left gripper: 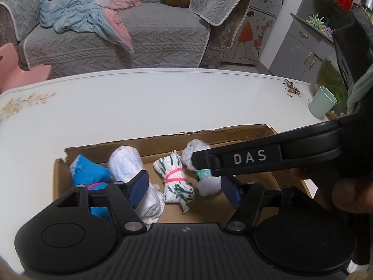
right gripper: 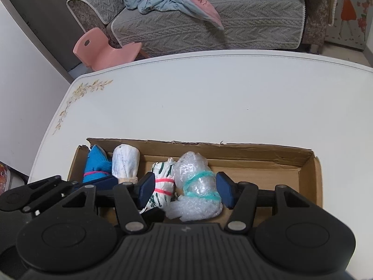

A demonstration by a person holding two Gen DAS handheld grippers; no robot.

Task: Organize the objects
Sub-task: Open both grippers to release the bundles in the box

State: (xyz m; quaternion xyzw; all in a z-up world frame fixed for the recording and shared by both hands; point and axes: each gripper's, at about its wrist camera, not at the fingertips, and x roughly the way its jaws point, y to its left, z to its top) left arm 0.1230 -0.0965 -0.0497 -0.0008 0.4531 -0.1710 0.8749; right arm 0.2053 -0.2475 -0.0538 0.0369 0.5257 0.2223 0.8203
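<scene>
An open cardboard box lies on the white table. In it lie a blue bundle, a white roll, a white-and-green bundle with a pink band and a bubble-wrap bundle with a teal band. My left gripper is open above the box. My right gripper is open, its jaws either side of the bubble-wrap and green-striped bundles. The right gripper's arm crosses the left wrist view.
A mint cup and a green glass plate stand at the table's right, with scraps near the edge. A grey sofa with blankets and a pink stool stand beyond the table. The box's right half holds nothing.
</scene>
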